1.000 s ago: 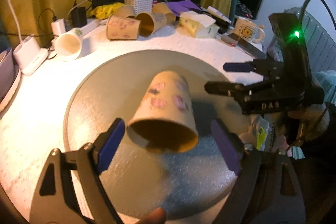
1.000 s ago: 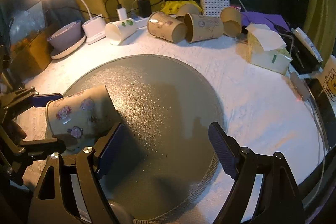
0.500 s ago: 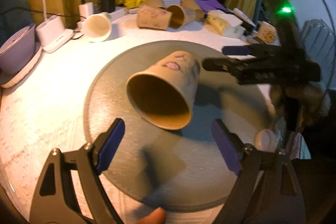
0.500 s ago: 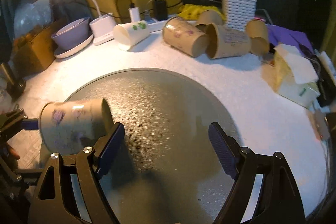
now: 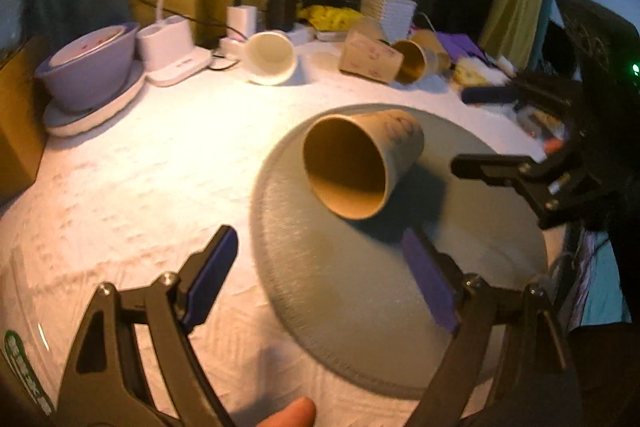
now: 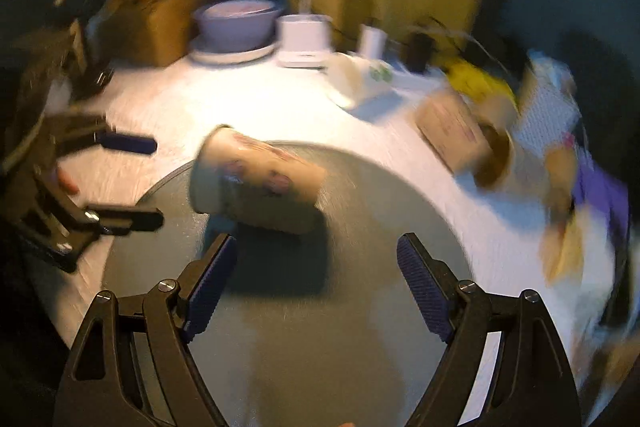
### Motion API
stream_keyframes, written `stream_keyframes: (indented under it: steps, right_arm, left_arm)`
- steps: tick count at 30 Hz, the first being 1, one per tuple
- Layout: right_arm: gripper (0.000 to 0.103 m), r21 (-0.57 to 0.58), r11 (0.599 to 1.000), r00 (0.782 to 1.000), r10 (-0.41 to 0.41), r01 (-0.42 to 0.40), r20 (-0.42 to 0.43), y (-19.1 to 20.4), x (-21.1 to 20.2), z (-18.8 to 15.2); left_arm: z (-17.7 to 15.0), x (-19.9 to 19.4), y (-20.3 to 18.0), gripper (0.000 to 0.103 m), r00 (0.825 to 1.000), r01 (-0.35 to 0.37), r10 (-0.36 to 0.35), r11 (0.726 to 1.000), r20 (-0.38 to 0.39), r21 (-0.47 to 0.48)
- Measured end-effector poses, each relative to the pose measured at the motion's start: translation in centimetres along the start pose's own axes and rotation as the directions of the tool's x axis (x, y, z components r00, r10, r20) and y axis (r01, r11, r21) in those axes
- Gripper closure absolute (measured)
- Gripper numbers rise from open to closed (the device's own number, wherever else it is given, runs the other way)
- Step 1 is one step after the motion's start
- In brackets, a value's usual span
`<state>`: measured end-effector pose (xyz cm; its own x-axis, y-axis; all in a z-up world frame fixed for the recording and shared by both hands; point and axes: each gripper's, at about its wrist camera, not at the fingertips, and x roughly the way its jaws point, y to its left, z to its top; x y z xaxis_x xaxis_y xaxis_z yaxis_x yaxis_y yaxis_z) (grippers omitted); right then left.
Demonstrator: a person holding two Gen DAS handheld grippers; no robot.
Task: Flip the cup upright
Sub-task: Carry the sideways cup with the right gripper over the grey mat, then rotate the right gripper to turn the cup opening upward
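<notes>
Brown paper cup [image 5: 362,163], floral print, lying on its side on grey round mat [image 5: 360,287], mouth facing left wrist cam, near mat's far-left edge.

Surface: white textured cloth [image 5: 152,179] covering the table, mat sitting on it. Warm lamp light falling from the back left.

Back row: purple bowl [image 5: 86,71] sitting on white plate, white charger dock [image 5: 174,55], white cup [image 5: 270,63] lying on its side, two more brown cups [image 5: 384,61] lying down, white woven basket [image 5: 388,13], cables & plugs.

Room: yellow wall behind, dark chair, yellow curtain at right.

Left gripper [image 5: 320,275]: jaws spread wide, gripping nothing, cup lying ahead of the tips.

Right gripper [image 6: 316,279]: jaws also wide apart, nothing betw. them; right wrist view is blurring w/ motion, cup [image 6: 260,183] lying ahead-left of it.
</notes>
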<state>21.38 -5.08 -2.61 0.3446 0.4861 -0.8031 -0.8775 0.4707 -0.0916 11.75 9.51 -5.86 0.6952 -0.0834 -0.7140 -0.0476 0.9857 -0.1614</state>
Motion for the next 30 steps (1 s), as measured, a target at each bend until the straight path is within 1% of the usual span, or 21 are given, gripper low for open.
stream_keyframes:
  steps: [2,3,5,6,8,11,14,16,20,23,24,26,27,30]
  right_arm:
    - [0.018,-0.136,0.99,1.0,0.024,-0.022,0.015,0.9,0.5,2.0]
    - [0.018,-0.212,0.977,0.999,0.04,-0.036,0.016,1.4,0.9,3.1]
    - [0.018,-0.303,0.952,0.999,0.05,-0.05,-0.01,2.0,1.9,4.5]
    - [0.018,-0.348,0.935,0.998,0.058,-0.065,-0.03,2.4,2.5,5.2]
    - [0.018,-0.433,0.893,0.991,0.092,-0.125,-0.097,3.5,3.6,6.1]
    - [0.018,-0.532,0.823,0.975,0.108,-0.198,-0.196,5.0,5.5,6.9]
    - [0.018,-0.592,0.772,0.958,0.077,-0.232,-0.276,5.8,7.8,7.3]
    - [0.018,-0.614,0.752,0.95,0.05,-0.239,-0.308,6.2,9.0,7.6]
    - [0.018,-0.634,0.73,0.935,0.018,-0.255,-0.355,6.6,10.9,8.7]
    - [0.018,-0.659,0.704,0.922,-0.016,-0.265,-0.387,7.0,12.4,9.0]
    - [0.018,-0.661,0.702,0.919,-0.025,-0.264,-0.394,7.0,12.9,9.2]
    - [0.022,-0.658,0.706,0.915,-0.033,-0.264,-0.403,7.0,13.5,9.5]
    - [0.028,-0.656,0.708,0.914,-0.036,-0.261,-0.403,7.0,13.7,9.6]
    - [0.029,-0.645,0.721,0.916,-0.035,-0.254,-0.399,6.9,13.6,9.8]
  left_arm:
    - [-0.3,-0.5,1.1,0.017,1.0,-0.001,0.002,0.999,0.013,-0.047]
    - [-0.4,-0.6,1.6,0.017,1.0,-0.003,0.005,0.998,0.018,-0.067]
    - [-0.5,-0.7,2.5,0.017,1.0,-0.014,0.016,0.995,0.026,-0.103]
    - [-0.5,-0.7,2.9,0.017,0.999,-0.021,0.024,0.993,0.027,-0.119]
    - [-0.4,-0.5,4.0,0.017,0.999,-0.033,0.037,0.986,0.022,-0.162]
    - [-0.4,-0.2,5.6,0.017,0.999,-0.03,0.036,0.979,0.022,-0.201]
    - [-0.5,0.2,6.7,0.017,1.0,-0.016,0.019,0.974,0.011,-0.228]
    - [-0.5,0.3,7.2,0.017,1.0,-0.011,0.013,0.971,0.009,-0.24]
    - [-0.5,0.7,8.0,0.017,1.0,0.001,0.001,0.965,0.007,-0.262]
    - [-0.5,1.0,8.5,0.017,1.0,-0.002,0.002,0.962,0.0,-0.275]
    - [-0.5,1.0,8.5,0.017,1.0,-0.001,0.001,0.961,0.0,-0.277]
    - [-0.6,1.2,8.6,0.017,1.0,-0.001,0.0,0.96,-0.001,-0.279]
    - [-0.6,1.3,8.5,0.017,1.0,-0.001,0.0,0.961,-0.003,-0.278]
    - [-0.8,1.4,8.3,0.017,1.0,0.0,-0.001,0.962,-0.006,-0.272]
